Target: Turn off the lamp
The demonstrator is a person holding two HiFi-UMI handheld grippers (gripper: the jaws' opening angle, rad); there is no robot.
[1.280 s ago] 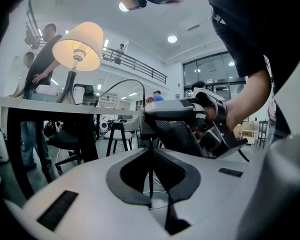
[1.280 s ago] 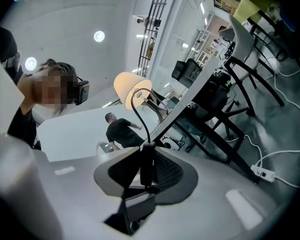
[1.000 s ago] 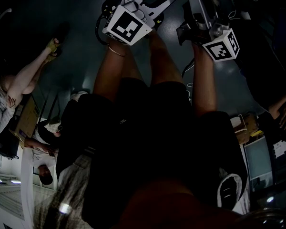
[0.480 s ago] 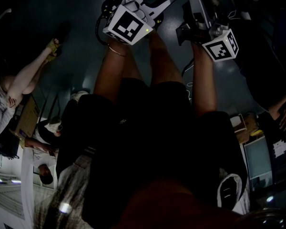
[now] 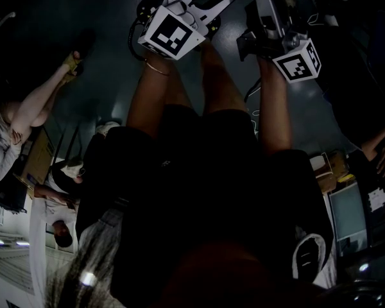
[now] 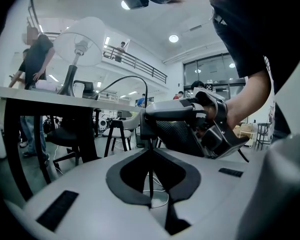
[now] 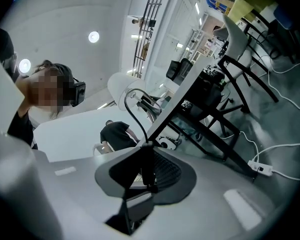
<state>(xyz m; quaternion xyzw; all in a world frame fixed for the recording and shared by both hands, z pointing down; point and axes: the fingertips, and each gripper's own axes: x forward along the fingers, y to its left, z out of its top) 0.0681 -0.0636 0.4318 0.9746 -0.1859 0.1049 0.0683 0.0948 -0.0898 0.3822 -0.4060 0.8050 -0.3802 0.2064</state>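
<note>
Our left gripper is pinched shut on the cord just beneath the switch. Our right gripper, its jaws just closing, clamps that switch. We should squeeze squarely and hold the cord steady. The lamp stands up ahead on the table.

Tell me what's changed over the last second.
The jaws of the right gripper have just been closing on the cord switch between them. Both hands stayed put, and the left gripper still pinches the cord.
</note>
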